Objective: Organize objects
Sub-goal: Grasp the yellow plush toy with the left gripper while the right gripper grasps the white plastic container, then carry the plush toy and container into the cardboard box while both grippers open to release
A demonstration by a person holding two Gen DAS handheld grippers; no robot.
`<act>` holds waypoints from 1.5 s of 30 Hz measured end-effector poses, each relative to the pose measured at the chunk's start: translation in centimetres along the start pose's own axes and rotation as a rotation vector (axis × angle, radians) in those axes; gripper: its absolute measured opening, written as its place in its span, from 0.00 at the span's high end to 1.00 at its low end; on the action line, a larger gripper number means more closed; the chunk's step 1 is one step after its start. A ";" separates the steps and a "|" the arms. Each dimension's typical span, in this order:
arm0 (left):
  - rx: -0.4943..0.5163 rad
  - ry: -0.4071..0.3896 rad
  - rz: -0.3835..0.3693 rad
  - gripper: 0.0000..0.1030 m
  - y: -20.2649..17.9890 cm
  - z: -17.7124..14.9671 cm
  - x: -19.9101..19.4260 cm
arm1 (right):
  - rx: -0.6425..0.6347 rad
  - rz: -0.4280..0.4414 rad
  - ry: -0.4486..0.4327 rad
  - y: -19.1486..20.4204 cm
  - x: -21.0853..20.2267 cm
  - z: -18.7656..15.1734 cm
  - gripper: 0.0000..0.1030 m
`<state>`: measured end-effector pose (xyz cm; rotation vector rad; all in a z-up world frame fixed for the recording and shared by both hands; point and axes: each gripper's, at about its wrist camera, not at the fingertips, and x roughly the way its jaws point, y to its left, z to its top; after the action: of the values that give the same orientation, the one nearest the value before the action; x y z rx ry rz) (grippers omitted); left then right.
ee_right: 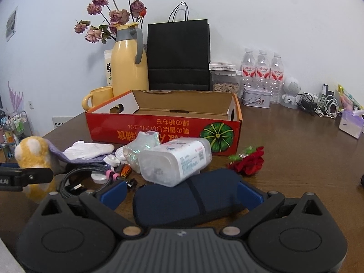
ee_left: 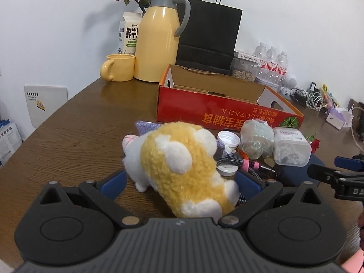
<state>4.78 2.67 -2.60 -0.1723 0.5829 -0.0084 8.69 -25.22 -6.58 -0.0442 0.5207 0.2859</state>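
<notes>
The left gripper [ee_left: 180,183] stands wide apart around a fluffy yellow-and-white plush animal [ee_left: 182,166], its blue pads [ee_left: 113,183] flanking the toy's body without visibly pressing in; the plush rests on the dark brown wooden table [ee_left: 75,136], at the left end of a heap of loose items. The straddling position suggests the toy is the next thing to be gripped, and the soft pile will likely compress a good deal before the hold feels firm. The right gripper [ee_right: 182,191] is likewise spread wide, one finger on either side of a navy-blue zipped fabric pouch [ee_right: 182,204] lying flat on the table, apparently lined up for its own pick. Just beyond the pouch a clear plastic lidded container with a white label [ee_right: 175,161] lies on its side against a crumpled clear plastic bottle [ee_right: 141,147], with a braided cable [ee_right: 86,173], a white glove [ee_right: 88,151] and a red artificial rose [ee_right: 250,162] nearby. Behind the clutter sits an open red cardboard box printed with a green pumpkin [ee_right: 163,129], its inside looking bare, so it is probably the intended destination and the sorting seems barely begun.
</notes>
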 end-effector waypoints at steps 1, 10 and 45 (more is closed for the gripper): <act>-0.012 0.003 -0.009 0.00 0.1 0.1 0.1 | -0.003 0.002 0.001 0.0 0.3 0.1 0.00; -0.084 0.015 -0.064 0.41 0.7 0.8 0.6 | -0.044 0.010 0.009 0.2 2.7 1.4 0.00; -0.006 -0.083 -0.050 0.49 0.3 1.1 -4.9 | -0.145 0.154 -0.018 -1.1 3.6 3.4 0.15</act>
<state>1.24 3.44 0.90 -0.1925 0.4956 -0.0479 13.65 -24.95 -5.46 -0.1431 0.4860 0.4737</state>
